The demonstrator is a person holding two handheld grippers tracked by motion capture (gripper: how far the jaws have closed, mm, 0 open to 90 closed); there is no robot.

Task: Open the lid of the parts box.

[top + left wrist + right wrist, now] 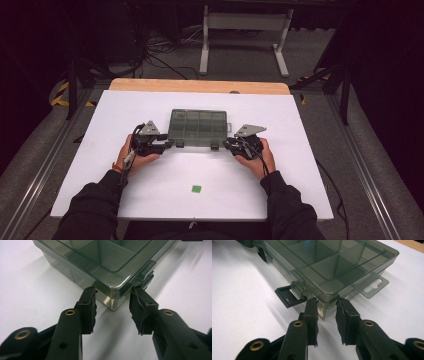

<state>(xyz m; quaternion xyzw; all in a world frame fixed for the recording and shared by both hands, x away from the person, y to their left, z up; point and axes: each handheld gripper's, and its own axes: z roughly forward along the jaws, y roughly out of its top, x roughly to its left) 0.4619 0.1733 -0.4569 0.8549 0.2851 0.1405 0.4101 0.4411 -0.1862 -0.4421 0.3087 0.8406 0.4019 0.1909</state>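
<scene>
A smoky clear compartment box (197, 127) with its lid closed lies flat on the white board (300, 190). My left gripper (170, 144) sits at the box's near left corner. In the left gripper view the box corner (117, 286) is between the pads, and both pad tips touch its walls, with my left gripper (113, 293) shut on it. My right gripper (227, 145) is at the near right corner. There the box corner (327, 293) is pinched by my right gripper (327, 302). A black latch (288, 297) hangs open beside it.
A small green square (196, 188) lies on the board nearer to the person. The box's hang tab (372, 286) juts from its right end. A wooden table edge (200, 86) runs behind the board, with a white stand (245, 22) and cables on the floor beyond.
</scene>
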